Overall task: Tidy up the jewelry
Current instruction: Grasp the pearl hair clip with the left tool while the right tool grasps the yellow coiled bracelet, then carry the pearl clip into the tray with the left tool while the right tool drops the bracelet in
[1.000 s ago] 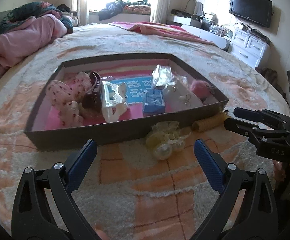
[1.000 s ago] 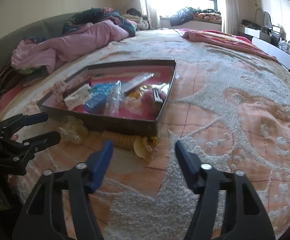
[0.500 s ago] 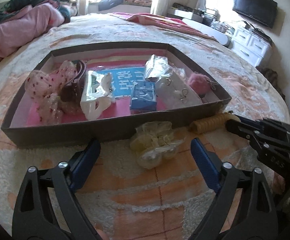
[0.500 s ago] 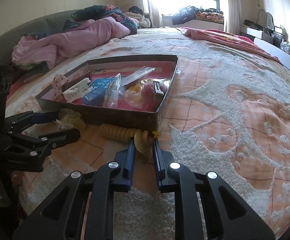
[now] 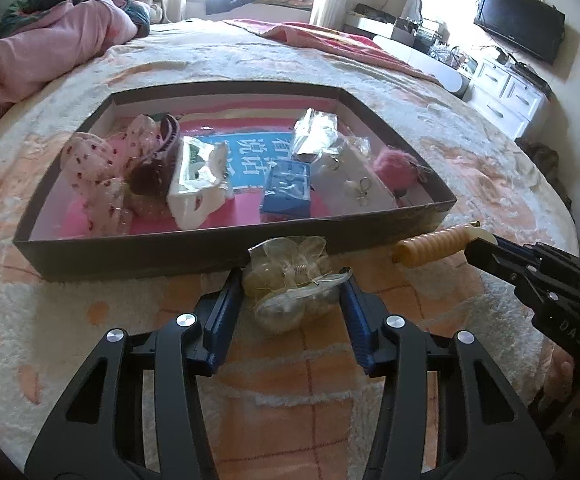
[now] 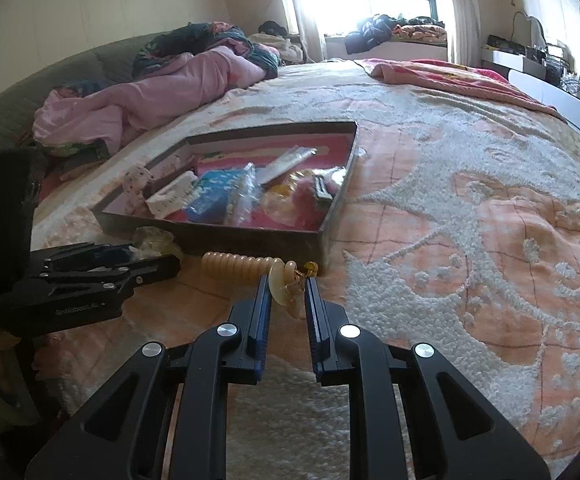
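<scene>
Your left claw (image 5: pixel 292 294) has just been closing and now brackets the clear plastic bag of hair ties (image 5: pixel 290 284) lying on the bedspread (image 5: pixel 129 320) just outside the near wall of the shallow cardboard tray (image 5: pixel 129 254); its pads look to be touching the crinkled bag. Your right claw (image 6: pixel 285 292) is clamped narrow on the disc end of the amber spiral hair tie (image 6: pixel 241 266), also just outside the tray. You are at the pick-up step. Next, firm up the left grip, then lift both pieces clear of the tray wall and set them inside among the other accessories.
</scene>
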### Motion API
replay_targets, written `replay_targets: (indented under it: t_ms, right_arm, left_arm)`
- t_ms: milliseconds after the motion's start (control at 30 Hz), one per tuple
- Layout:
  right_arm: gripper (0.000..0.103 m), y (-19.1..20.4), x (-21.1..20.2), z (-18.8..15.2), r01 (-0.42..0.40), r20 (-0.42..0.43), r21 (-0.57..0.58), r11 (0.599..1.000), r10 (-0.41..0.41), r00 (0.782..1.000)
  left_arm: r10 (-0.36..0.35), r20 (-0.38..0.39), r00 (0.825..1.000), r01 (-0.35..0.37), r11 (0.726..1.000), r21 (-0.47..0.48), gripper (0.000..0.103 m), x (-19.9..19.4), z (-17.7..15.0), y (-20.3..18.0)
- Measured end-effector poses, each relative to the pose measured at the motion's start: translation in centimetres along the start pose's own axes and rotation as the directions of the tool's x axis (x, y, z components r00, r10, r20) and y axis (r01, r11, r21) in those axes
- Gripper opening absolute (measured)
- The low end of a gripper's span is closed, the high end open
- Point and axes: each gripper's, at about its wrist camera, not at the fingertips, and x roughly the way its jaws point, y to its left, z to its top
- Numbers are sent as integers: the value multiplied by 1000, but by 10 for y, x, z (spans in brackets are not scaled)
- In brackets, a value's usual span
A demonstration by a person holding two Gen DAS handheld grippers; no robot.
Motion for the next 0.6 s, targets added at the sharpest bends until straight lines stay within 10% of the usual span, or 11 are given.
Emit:
replay_targets:
  t_ms: [600]
  right_arm:
    - [16,35,-6,29,-33,49,-79,996,37,998]
  left_arm:
    - [76,139,987,-63,993,-97,39,-55,17,51]
